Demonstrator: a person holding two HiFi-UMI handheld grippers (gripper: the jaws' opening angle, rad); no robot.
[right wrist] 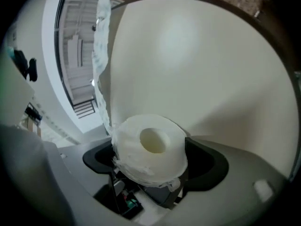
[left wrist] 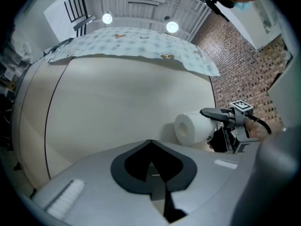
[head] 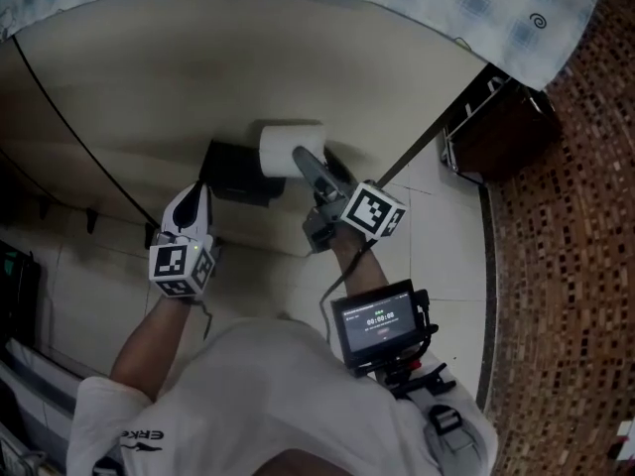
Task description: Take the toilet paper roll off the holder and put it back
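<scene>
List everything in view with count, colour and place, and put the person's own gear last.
toilet paper roll: one, white, between the right gripper's jaws, beside the holder
holder: one, black, against the wall
wall: one, cream, curved, ahead
cloth: one, pale blue patterned, draped over the wall's top
ceiling lights: two, white, overhead
screen device: one, black, at the person's chest
left gripper: one, grey, jaws together, empty
right gripper: one, grey, clamped on the toilet paper roll

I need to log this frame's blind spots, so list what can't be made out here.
Holder: head view, its peg hidden behind the toilet paper roll.
Right gripper: right gripper view, the roll covers its contact faces.
Chest screen: head view, print too small.
</scene>
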